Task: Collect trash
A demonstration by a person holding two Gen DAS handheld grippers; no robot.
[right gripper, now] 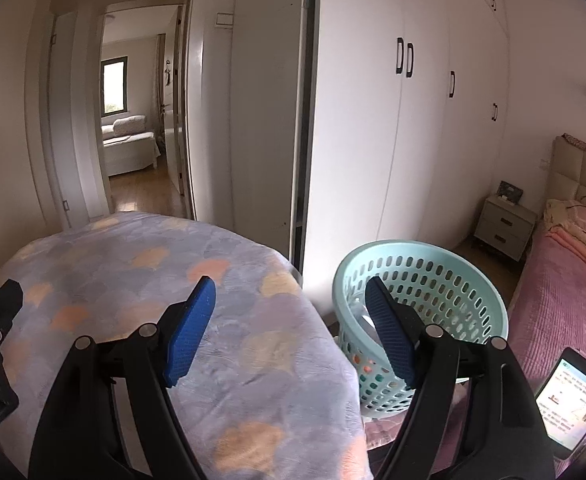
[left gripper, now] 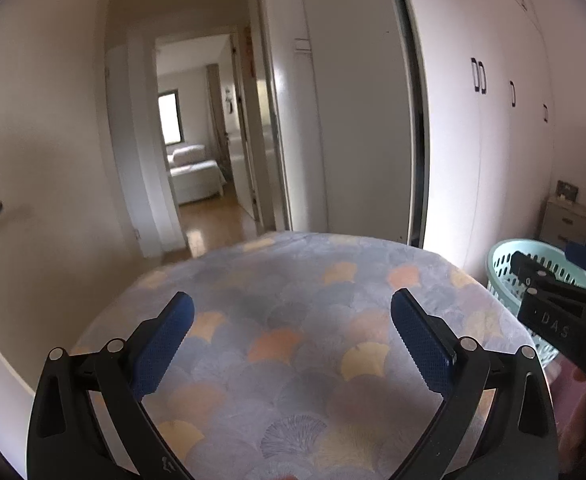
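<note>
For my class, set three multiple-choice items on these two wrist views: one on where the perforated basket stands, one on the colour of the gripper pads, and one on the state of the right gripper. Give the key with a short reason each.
1. Where does the basket stand?
A. on the patterned blanket
B. between the blanket-covered surface and the pink bed
C. on the nightstand

2. What colour are the gripper pads?
A. blue
B. red
C. white

3. What state is the right gripper in?
A. shut on a bottle
B. shut on the blanket
C. open, holding nothing

Key:
1 B: the right wrist view shows it low down, with the patterned blanket on one side and the pink bed on the other.
2 A: both views show blue textured pads on black fingers.
3 C: its pads stand wide apart with nothing between them.
</note>
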